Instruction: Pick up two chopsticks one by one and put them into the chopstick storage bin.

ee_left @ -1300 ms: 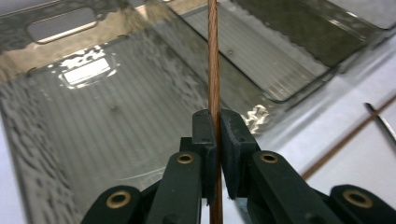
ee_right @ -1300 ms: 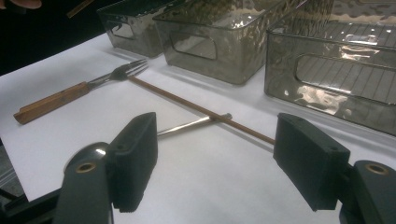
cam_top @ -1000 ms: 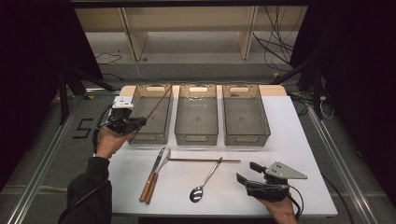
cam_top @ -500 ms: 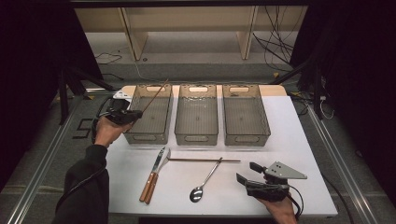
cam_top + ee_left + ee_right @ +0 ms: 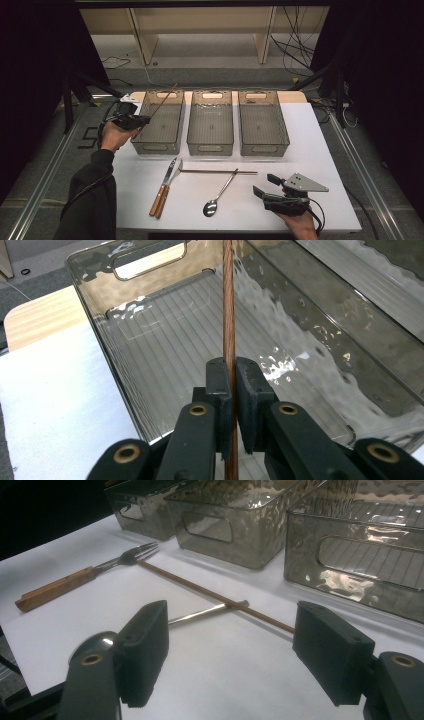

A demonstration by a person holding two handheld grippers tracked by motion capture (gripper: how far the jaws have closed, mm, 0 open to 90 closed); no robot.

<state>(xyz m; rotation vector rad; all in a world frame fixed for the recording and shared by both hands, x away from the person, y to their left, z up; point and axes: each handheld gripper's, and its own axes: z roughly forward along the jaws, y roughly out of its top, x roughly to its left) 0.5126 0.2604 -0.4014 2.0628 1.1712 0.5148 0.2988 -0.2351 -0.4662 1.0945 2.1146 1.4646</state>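
White sheeting covers the bench (image 5: 320, 150), which stands on a grey floor before a pale wooden shelf unit; a mark like the figure "5" shows on the floor at the left edge, and no other writing can be read. Three smoky clear bins stand in a row at the far side. The left hand-held gripper (image 5: 134, 121) has its jaws pressed together on a brown chopstick (image 5: 159, 103), pinching it near its lower end; the stick slants up over the left bin (image 5: 159, 145), above its ribbed bottom in the left gripper view. The right hand-held gripper (image 5: 266, 186) rests near the front right corner, jaws spread wide with nothing between them. Ahead of it lie a second chopstick (image 5: 220, 171), a spoon (image 5: 220, 192), and a wooden-handled knife (image 5: 163, 186) and fork (image 5: 170, 187).
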